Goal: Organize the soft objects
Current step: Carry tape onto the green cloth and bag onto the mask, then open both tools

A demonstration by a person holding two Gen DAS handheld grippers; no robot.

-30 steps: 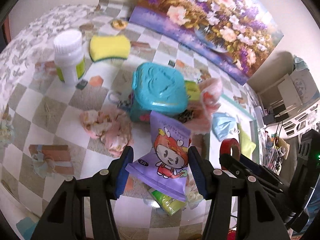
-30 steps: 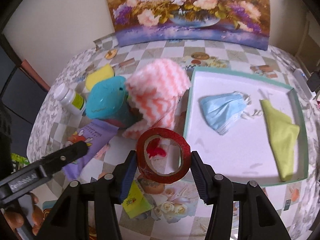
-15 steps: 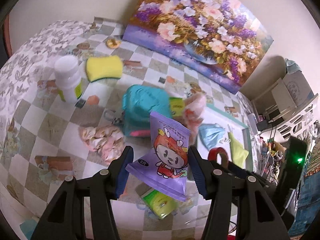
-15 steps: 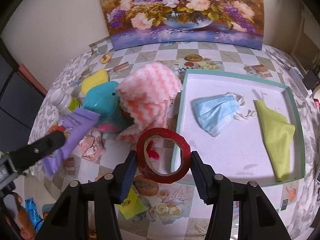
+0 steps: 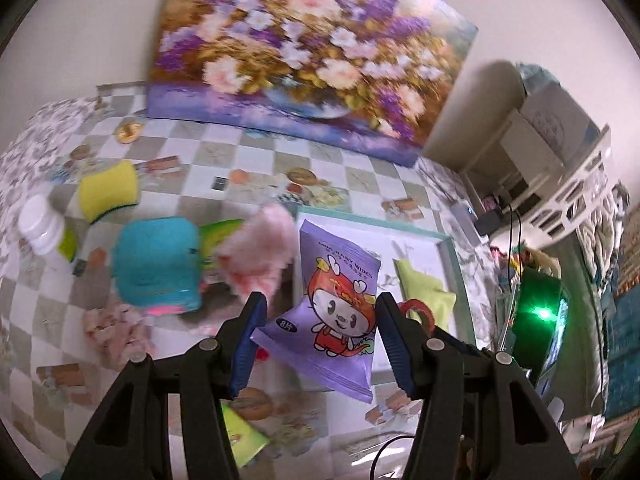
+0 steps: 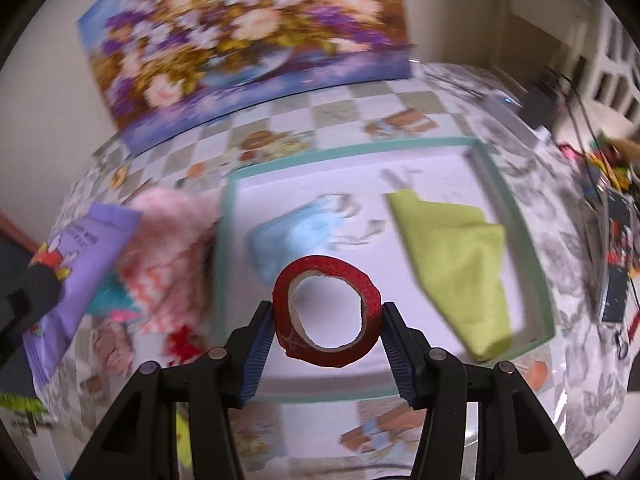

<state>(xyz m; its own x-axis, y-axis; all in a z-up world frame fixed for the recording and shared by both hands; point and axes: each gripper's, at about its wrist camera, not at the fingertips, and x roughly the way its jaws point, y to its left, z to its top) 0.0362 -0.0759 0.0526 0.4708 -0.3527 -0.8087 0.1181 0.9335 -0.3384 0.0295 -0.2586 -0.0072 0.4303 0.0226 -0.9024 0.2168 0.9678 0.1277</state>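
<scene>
The left gripper (image 5: 320, 320) is clamped about half-wide on a purple foil pack of baby wipes with a cartoon figure (image 5: 336, 312), lifted clear of the counter (image 5: 248, 168); the pack's upper corner stands over the near-left rim of the shallow teal-edged white tray (image 5: 448, 248). Just left of this gripper are a fluffy pink-and-white chevron cloth (image 5: 260, 256) and a teal lidded plastic box (image 5: 156, 264), crowding that side. Farther left lie a yellow sponge (image 5: 108, 190) and a white bottle (image 5: 40, 226).

The right gripper (image 6: 328, 320) pinches a red roll of tape (image 6: 326, 312) across its outer rim at about half opening, held above the tray's (image 6: 224, 240) near half. Ahead of it, inside the tray, lie a light blue face mask (image 6: 296, 236) and, to the right, a folded lime-green cloth (image 6: 460, 264) whose lower end reaches close to the near-right rim. Bare white tray floor shows below the tape and between mask and cloth. The wipes pack (image 6: 76, 264) hangs to this gripper's left, outside the tray's left rim, with the pink cloth (image 6: 168, 248) between them.
</scene>
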